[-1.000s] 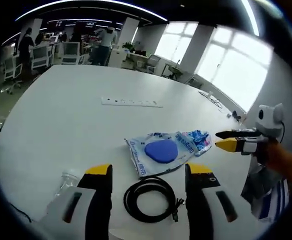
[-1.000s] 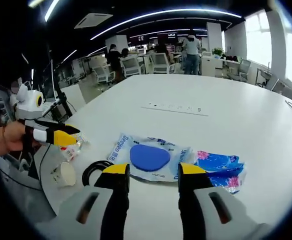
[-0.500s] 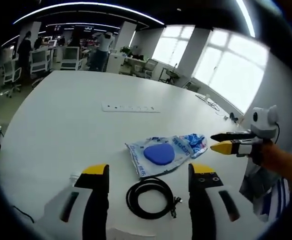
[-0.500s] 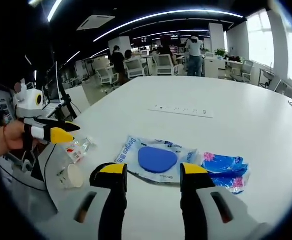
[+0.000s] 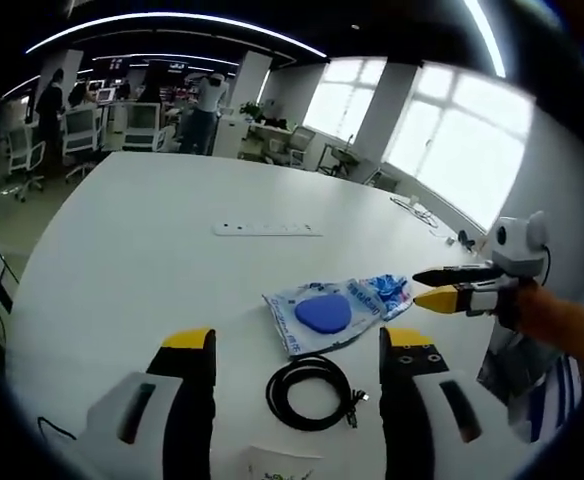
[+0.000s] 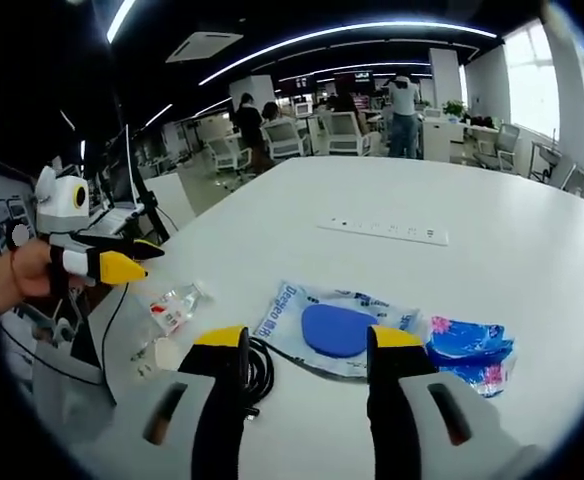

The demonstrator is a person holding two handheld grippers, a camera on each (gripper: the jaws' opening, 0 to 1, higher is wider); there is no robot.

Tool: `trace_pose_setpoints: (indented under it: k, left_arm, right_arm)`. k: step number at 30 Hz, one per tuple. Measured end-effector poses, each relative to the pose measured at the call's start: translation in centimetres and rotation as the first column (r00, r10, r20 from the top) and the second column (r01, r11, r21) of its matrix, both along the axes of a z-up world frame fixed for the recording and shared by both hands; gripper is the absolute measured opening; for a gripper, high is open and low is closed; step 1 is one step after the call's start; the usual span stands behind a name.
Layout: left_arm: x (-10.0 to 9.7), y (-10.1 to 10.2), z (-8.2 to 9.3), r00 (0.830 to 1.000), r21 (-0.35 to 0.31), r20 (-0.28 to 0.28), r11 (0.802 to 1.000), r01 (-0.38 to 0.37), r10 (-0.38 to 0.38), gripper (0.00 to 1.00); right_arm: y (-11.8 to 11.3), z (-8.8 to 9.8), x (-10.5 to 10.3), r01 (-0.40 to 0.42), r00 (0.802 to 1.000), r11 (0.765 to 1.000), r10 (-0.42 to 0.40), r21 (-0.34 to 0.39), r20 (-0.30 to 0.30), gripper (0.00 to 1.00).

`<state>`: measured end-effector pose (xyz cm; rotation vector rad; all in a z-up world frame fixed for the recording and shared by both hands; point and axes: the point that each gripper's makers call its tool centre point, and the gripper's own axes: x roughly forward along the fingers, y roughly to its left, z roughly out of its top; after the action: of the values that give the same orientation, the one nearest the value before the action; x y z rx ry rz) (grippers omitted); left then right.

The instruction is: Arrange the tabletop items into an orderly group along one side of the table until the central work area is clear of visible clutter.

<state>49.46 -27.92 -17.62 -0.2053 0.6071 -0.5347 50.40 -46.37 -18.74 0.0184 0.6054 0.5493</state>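
White desk (image 5: 122,260) is stretching ahead of your fingers. You are holding both the left gripper (image 5: 298,345) and the right gripper (image 6: 306,340) released and empty, the black cable coil (image 5: 312,392) lying between the left fingers, the clear bag with a blue pad (image 6: 334,330) just beyond the right fingers.

Ahead of our tools spreads a large white round-edged table (image 5: 122,250), with a flush white socket strip (image 5: 267,229) set into its top farther out. Beyond it we see white office chairs (image 6: 347,130) and desks in an open-plan room. Bright tall windows (image 5: 462,150) line the wall off to the right, and curved ceiling light strips (image 6: 372,30) glow overhead.
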Motion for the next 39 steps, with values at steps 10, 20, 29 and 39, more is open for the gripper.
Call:
trace_pose_setpoints:
  k: [10,20,29,39]
  left_arm:
    - [-1.0,2.6,1.3,1.0,-0.006,0.018,1.0,-0.024,0.024,0.68]
    - [-2.1,5.4,2.1,0.998,-0.003,0.03,0.999,-0.047,0.047,0.67]
    - [-3.2,7.9,2.2,0.997,-0.009,0.03,0.998,-0.069,0.069,0.67]
    - [-4.1,10.9,2.5,0.994,-0.015,0.033,0.994,-0.104,0.104,0.68]
  right_arm:
    - [2.5,0.7,-0.3,-0.053,0.999,0.999,0.053,0.013,-0.004,0.49]
    - [5.4,1.0,-0.7,-0.105,0.994,0.994,0.105,0.023,-0.013,0.52]
    - [8.5,0.9,-0.7,-0.148,0.988,0.988,0.15,0.049,-0.033,0.52]
    - [12.8,0.5,-0.4,-0.217,0.975,0.975,0.219,0.046,-0.04,0.52]
